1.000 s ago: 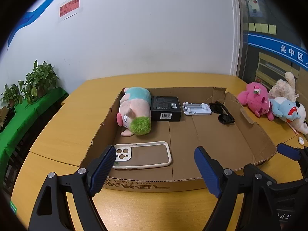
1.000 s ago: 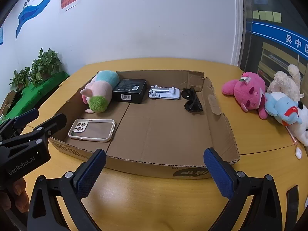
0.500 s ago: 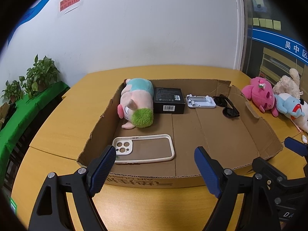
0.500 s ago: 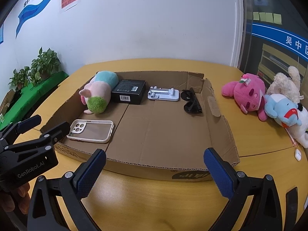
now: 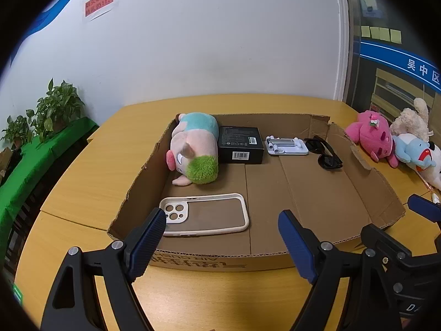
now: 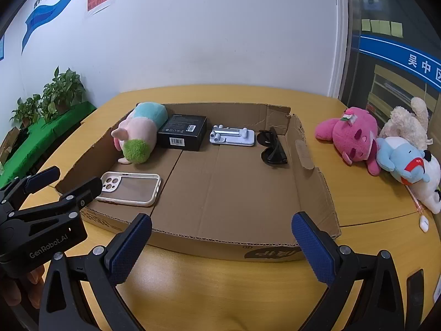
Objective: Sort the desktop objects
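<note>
A shallow cardboard tray (image 5: 366, 190) (image 6: 314, 182) lies on the wooden table. In it are a pink plush with green hair (image 5: 194, 149) (image 6: 139, 135), a black box (image 5: 240, 144) (image 6: 183, 132), a white stand (image 5: 286, 146) (image 6: 233, 136), black sunglasses (image 5: 325, 154) (image 6: 271, 147) and a white phone case (image 5: 204, 215) (image 6: 129, 186). My left gripper (image 5: 220, 237) is open and empty, just before the tray's near wall, facing the phone case. My right gripper (image 6: 220, 242) is open and empty at the near wall further right.
Three plush toys lie on the table right of the tray: pink (image 6: 350, 135), cream (image 6: 405, 124), blue and white (image 6: 408, 165). A small white item (image 6: 424, 223) lies near them. Potted plants (image 5: 52, 107) stand on a green surface at the left. A white wall stands behind.
Both grippers have risen and drawn slightly closer to the tray, so the objects sit lower and larger in view. Both stay open and empty.
</note>
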Demonstrator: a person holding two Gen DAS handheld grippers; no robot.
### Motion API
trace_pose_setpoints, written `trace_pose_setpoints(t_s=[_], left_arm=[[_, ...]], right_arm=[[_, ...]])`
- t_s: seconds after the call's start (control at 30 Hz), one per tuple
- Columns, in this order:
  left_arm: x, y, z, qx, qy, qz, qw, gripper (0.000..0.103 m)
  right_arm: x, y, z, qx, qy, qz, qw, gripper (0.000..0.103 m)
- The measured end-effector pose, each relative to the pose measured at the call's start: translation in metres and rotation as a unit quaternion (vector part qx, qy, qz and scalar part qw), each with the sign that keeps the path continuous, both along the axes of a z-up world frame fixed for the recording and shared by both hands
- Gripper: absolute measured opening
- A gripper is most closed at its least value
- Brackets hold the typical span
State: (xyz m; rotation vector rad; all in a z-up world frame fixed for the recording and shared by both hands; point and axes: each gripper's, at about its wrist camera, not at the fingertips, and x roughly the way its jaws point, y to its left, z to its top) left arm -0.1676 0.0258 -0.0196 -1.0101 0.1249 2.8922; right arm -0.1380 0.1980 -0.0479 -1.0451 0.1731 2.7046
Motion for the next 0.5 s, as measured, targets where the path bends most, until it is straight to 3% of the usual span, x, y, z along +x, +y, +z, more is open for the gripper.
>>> trace_pose_setpoints(t_s=[0.5], left_arm=[[-0.0069, -0.0062, -0.0060, 0.001, -0.011, -0.001, 0.9999, 0.085]], right_arm=[[-0.0071, -0.0038, -0.0042, 0.007, -0.008, 0.007, 1.000, 0.103]])
